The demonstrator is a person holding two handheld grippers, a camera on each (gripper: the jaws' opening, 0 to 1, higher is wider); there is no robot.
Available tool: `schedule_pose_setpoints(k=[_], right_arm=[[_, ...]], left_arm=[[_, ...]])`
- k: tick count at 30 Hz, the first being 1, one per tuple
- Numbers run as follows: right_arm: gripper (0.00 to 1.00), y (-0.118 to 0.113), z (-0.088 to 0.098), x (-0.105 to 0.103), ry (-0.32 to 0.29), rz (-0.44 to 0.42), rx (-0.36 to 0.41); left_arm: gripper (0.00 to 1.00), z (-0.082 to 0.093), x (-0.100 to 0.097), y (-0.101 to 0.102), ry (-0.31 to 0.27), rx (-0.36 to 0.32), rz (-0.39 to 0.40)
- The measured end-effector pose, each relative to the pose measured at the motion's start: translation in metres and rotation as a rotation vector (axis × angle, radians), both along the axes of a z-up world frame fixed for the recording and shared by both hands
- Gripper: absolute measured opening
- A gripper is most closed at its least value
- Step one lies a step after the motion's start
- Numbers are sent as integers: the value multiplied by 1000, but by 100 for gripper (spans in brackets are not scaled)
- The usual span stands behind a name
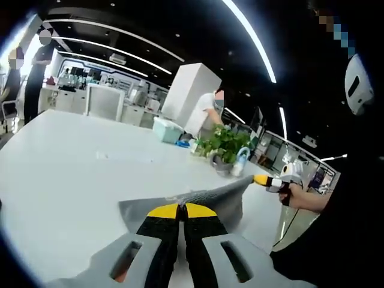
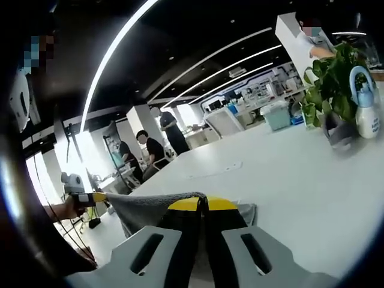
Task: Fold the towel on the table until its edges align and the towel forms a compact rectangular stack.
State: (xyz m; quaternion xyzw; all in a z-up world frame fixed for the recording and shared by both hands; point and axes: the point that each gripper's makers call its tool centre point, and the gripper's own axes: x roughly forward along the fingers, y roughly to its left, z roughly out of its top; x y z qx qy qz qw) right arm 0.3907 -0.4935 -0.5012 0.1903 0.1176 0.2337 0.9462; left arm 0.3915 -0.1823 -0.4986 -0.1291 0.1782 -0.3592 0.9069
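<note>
Seemingly woven grey towel (image 1: 207, 201) stretches between both closed claws.

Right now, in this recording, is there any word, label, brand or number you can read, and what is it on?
No text is readable.
Spray bottle beside the potted plant: a label patch, too blurred to read.
Towel, white table and both hand-held grippers, left and right: no print visible.
</note>
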Motion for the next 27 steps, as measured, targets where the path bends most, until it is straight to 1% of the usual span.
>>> schedule_pose_setpoints(k=[6,10,17,27], right_arm=[[0,-2,-2,8,3,-6,0],[0,-5,-5,14,8,-10,-5],[0,-2,-9,21,19,-6,-11],[0,-3,-13,30,33,-12,-9]], left_arm=[[2,0,13,-2,-7,0,11],[2,-1,16,-3,-7,7,9],[2,-7,21,-3,0,21,12],[2,-12,36,-4,3,21,19]])
